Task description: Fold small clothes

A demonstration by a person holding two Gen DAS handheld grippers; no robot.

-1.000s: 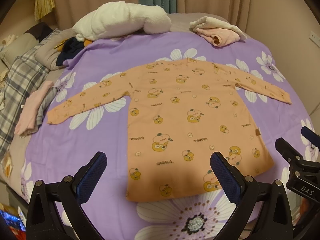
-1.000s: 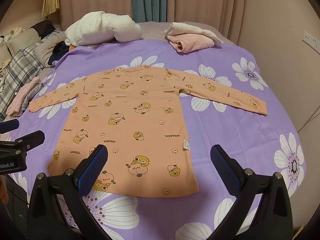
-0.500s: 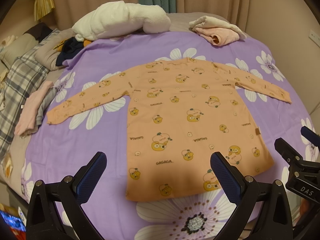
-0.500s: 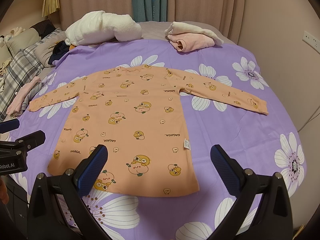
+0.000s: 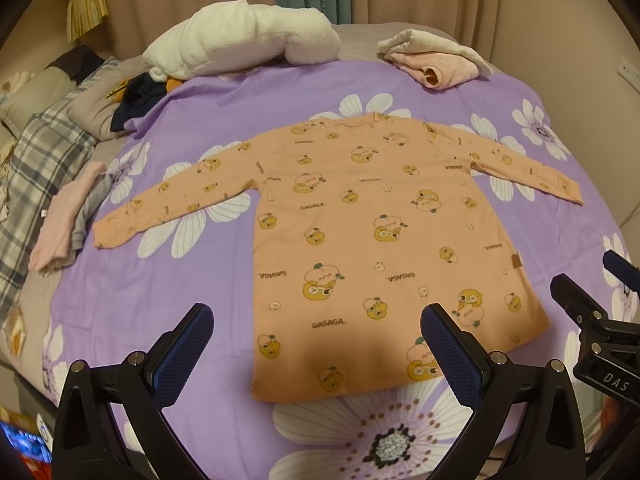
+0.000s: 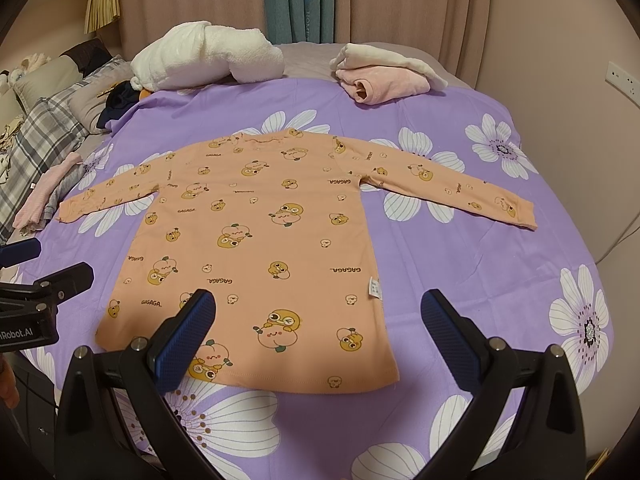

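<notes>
An orange long-sleeved child's top (image 5: 372, 240) (image 6: 256, 240) with cartoon prints lies flat on the purple flowered bedspread (image 5: 152, 292) (image 6: 460, 280), both sleeves spread out sideways and its hem nearest me. My left gripper (image 5: 316, 344) hovers open above the hem's left part, holding nothing. Over the hem's right part my right gripper (image 6: 316, 332) is open too and empty. Each gripper shows at the edge of the other's view.
At the far side of the bed lie a white fluffy bundle (image 5: 240, 48) (image 6: 208, 56) and a folded pink and cream garment (image 5: 436, 60) (image 6: 380, 76). A plaid blanket (image 5: 36, 172) and a small pink cloth (image 5: 64, 220) lie at the left. A wall stands to the right.
</notes>
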